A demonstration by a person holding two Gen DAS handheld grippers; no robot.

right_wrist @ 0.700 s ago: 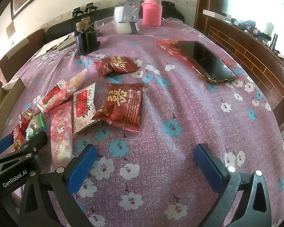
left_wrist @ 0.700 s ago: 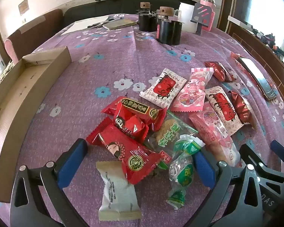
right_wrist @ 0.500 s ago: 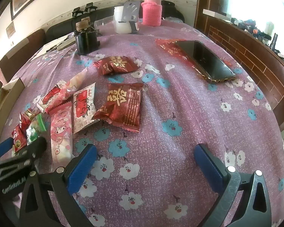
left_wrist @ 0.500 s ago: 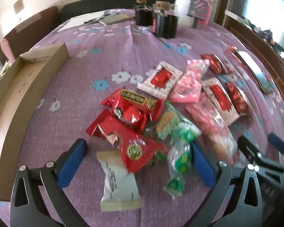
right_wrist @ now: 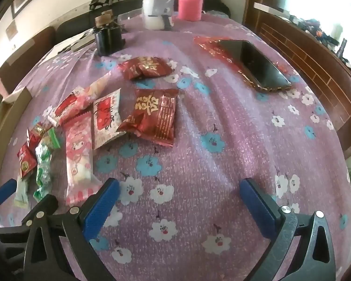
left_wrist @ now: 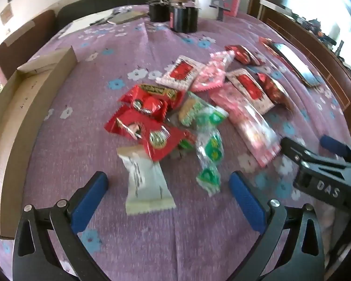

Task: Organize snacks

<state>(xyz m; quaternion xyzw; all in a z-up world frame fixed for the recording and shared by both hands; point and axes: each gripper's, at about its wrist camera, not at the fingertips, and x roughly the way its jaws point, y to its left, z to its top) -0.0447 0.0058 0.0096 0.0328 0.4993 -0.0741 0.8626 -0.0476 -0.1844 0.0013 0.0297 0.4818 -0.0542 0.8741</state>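
Note:
Several wrapped snacks lie in a heap on the purple flowered tablecloth. In the left wrist view a white packet lies nearest, between the fingers of my open, empty left gripper. Behind it are red packets, green candies and a long pink packet. My right gripper is open and empty over bare cloth. A dark red packet and the pink packet lie ahead of it to the left. A second dark red packet lies farther back.
An open cardboard box stands along the left edge. A phone on red wrapping lies at the right. Black jars, a white cup and a pink bottle stand at the far side. The right gripper's body shows at the left view's right.
The left gripper has pulled back and lifted a little; the snacks now sit farther ahead and the white packet lies between its fingers. The right gripper has barely moved.

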